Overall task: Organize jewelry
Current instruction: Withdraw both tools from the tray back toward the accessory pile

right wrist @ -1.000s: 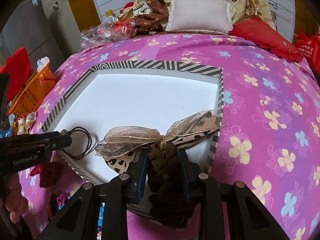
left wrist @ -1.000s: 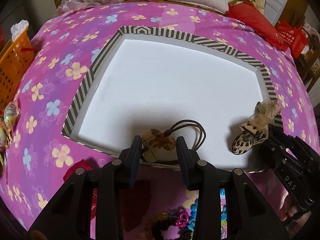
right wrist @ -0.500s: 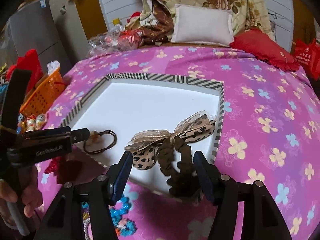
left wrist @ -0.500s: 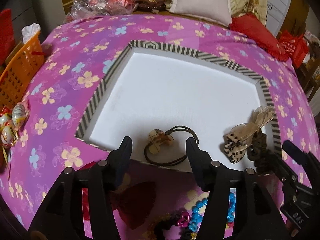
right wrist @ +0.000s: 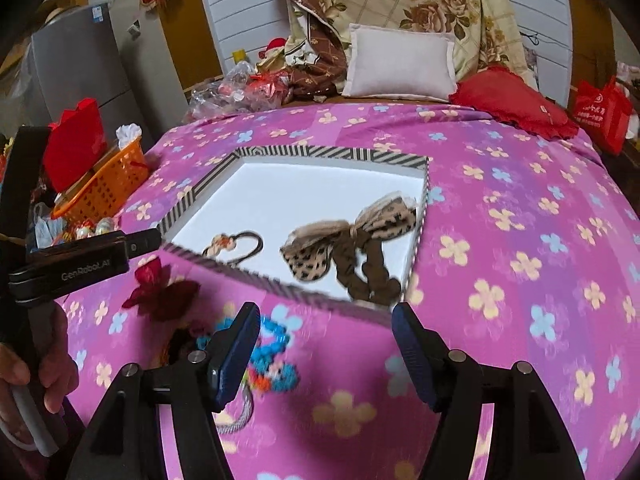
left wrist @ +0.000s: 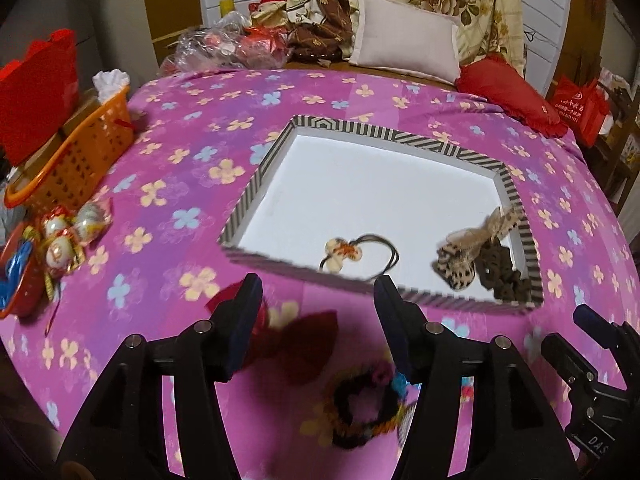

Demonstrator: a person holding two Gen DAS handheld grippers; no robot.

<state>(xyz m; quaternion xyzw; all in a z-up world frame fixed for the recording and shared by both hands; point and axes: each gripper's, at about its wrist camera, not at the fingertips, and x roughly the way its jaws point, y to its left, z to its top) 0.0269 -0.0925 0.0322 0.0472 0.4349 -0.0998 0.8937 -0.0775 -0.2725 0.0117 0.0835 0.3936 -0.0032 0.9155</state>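
Note:
A shallow striped box (left wrist: 256, 182) with a white floor lies on the pink flowered cloth. Inside it lie a hair tie with a cream charm (left wrist: 344, 254) and a leopard-print bow on a brown scrunchie (left wrist: 472, 256); both show in the right wrist view, the hair tie (right wrist: 228, 244) and the bow (right wrist: 360, 236). My left gripper (left wrist: 316, 320) is open and empty, held back from the box's near edge. My right gripper (right wrist: 326, 344) is open and empty too. In front of the box lie a dark red bow (left wrist: 308, 340), a dark beaded bracelet (left wrist: 360, 412) and blue beads (right wrist: 272, 356).
An orange basket (left wrist: 76, 152) and wrapped trinkets (left wrist: 64, 236) sit at the left edge of the cloth. Pillows (left wrist: 404, 48), a red cushion (left wrist: 508, 92) and bags lie at the back. The left gripper shows in the right wrist view (right wrist: 136, 246).
Both grippers opened, letting go of the hair tie and the leopard bow scrunchie in the box, then pulled back and up away from the box.

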